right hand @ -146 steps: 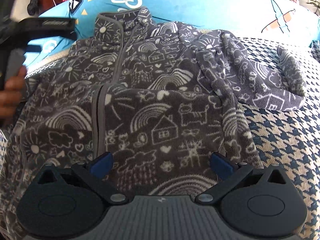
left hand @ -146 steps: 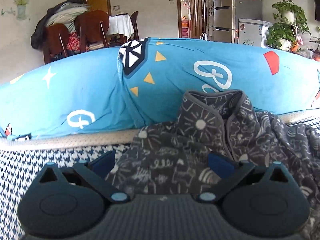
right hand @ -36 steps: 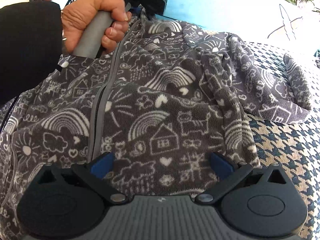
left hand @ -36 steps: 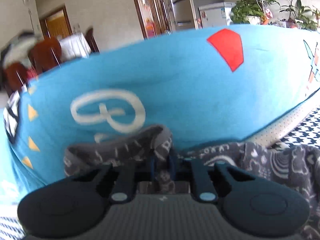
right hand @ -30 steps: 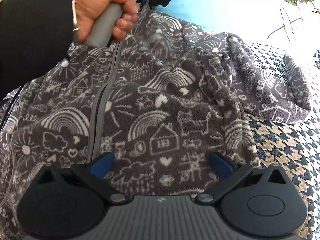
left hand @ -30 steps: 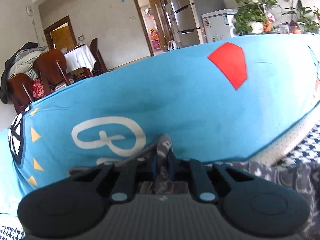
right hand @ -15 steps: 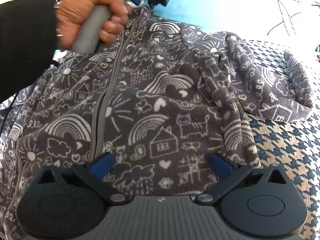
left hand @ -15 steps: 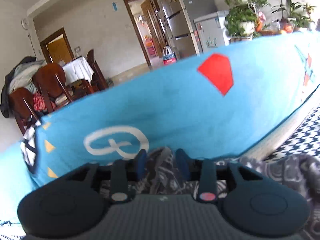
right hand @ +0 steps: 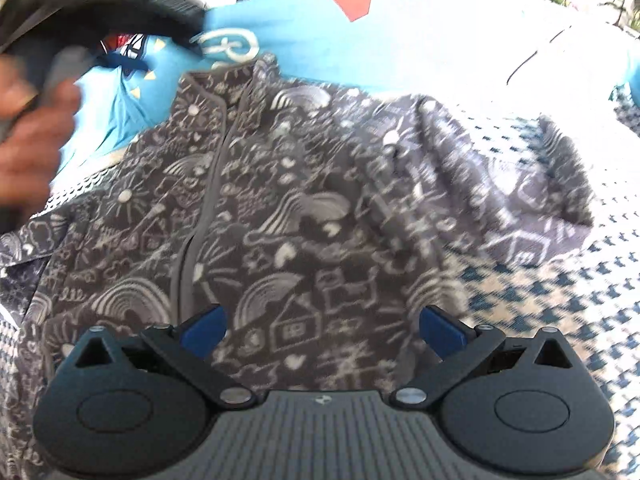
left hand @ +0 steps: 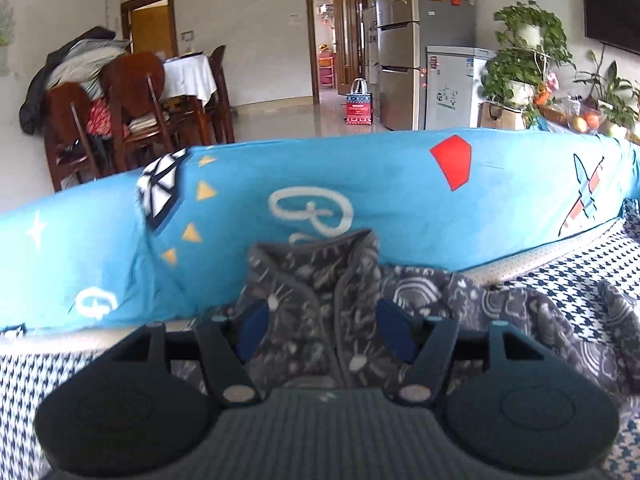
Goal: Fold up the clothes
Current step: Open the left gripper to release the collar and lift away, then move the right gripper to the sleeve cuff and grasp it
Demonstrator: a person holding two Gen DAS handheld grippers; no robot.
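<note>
- person's hand (right hand: 28,140) at far left of right wrist view, blurred, gripping the handle of the other tool up by the blue cover (right hand: 304,36)
- left gripper (left hand: 326,330): fingers spread wide, nothing pinched; hangs just short of the collar (left hand: 316,256), pads either side of the zip line, not touching fabric as far as I can tell
- fleece jacket (right hand: 280,208): grey with white doodle print, front up on the houndstooth seat (right hand: 560,320), zip (right hand: 200,216) closed, collar propped against the blue cover behind
- left side of the jacket runs off frame; how that sleeve lies cannot be told
- right gripper (right hand: 322,330): also spread, empty, hovering over the lower chest panel
- right sleeve (right hand: 520,184) lies out to the side on the seat, bunched and creased, cuff well apart from the body
- judgement: garment is laid out roughly flat with no fold visible; it fits flattening or squaring up before a fold
- doing it well: pinch one layer only at a hem or seam, not the thick zip ridge; pull the creases near the right shoulder flat; keep the collar centred so the halves match; fleece is bulky and springy, so press folds down
- risk: collar leaning on the cover may drag the top edge crooked
</note>
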